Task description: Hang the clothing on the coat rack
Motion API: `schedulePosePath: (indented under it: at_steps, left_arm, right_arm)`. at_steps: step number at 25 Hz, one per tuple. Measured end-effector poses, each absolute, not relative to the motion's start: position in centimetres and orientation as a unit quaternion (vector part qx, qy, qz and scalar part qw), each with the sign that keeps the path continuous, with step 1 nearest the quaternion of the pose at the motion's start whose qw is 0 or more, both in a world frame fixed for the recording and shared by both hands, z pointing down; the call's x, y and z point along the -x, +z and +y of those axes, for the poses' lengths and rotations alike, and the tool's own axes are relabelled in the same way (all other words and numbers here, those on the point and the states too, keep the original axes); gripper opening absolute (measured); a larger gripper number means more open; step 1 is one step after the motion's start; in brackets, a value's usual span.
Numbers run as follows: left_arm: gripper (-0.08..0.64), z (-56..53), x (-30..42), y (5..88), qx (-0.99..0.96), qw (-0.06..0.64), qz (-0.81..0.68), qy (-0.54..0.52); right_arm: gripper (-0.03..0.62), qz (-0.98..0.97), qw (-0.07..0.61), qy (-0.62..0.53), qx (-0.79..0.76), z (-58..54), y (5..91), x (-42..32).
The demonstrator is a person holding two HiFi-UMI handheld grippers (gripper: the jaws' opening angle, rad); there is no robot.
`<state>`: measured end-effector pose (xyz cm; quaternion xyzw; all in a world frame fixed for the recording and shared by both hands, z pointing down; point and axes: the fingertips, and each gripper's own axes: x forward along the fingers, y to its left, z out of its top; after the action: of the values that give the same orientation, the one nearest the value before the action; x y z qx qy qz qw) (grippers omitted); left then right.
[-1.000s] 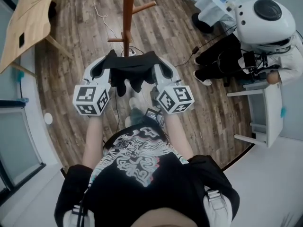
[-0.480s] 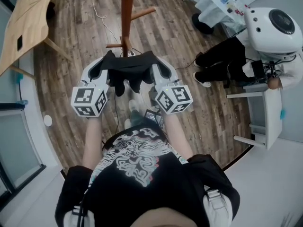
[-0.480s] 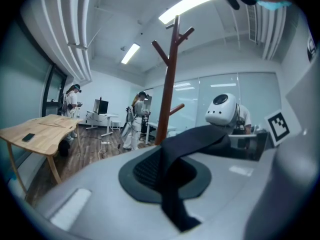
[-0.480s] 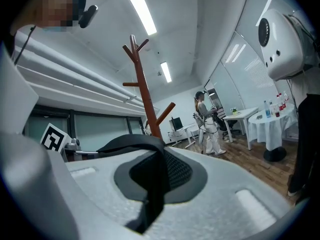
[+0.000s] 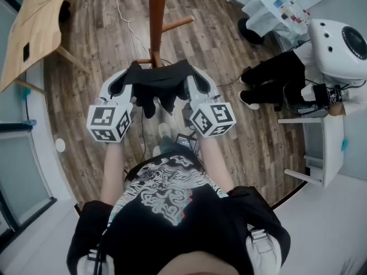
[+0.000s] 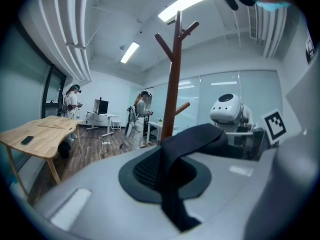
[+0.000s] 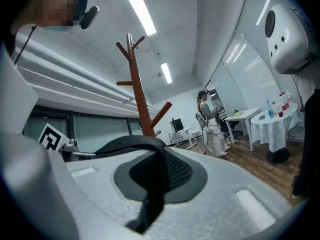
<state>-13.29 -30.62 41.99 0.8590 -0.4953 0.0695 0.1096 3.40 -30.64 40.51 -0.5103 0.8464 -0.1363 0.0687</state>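
Wood-plank floor (image 5: 103, 44) carries the coat rack (image 5: 158, 16) at far centre, a white cable (image 5: 127, 22) trailing just left of it, a wooden bench (image 5: 34, 30) far left

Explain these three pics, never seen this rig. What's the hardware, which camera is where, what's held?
No robot here: a person holds handheld tongs in each hand, each carrying a marker cube. The head view comes from a camera on the person's head, looking down. There the left tongs sit at the picture's left and the right tongs at its right. The other two pictures come from cameras riding on each tool, looking along its jaws. Both tongs are shut on one black garment, stretched between them. Directly ahead stands the wooden coat rack on a wood floor; its visible pegs look bare.
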Motion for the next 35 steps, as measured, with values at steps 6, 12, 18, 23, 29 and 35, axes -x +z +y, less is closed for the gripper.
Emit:
schedulePosePath:
  at_steps: [6,12,18,23,29,35]
  left_arm:
    - [0.002,-32.3,13.0,41.6,-0.861,0.109,-0.492,0.07]
    - [0.003,-33.9,12.2,41.3,-0.861,0.112,-0.491,0.064]
    - [0.003,-35.2,11.7,41.4,-0.862,0.113,-0.49,0.066]
    - [0.002,-36.2,11.9,41.4,-0.861,0.116,-0.492,0.066]
    - [0.003,-37.1,12.1,41.6,-0.858,0.119,-0.495,0.067]
    - [0.003,-38.0,12.1,41.4,-0.855,0.12,-0.499,0.07]
  right_arm:
    - [0.008,0.847,0.073,-0.137,0.508,-32.8,40.2,-3.7]
    - [0.008,0.848,0.069,-0.132,0.509,-34.0,40.0,-4.7]
    - [0.009,0.848,0.07,-0.13,0.509,-35.4,39.9,-5.3]
    - [0.009,0.851,0.07,-0.131,0.505,-36.8,40.0,-5.1]
    - [0.009,0.854,0.067,-0.133,0.499,-38.0,40.5,-4.8]
    - [0.009,0.857,0.07,-0.137,0.492,-39.2,40.4,-4.8]
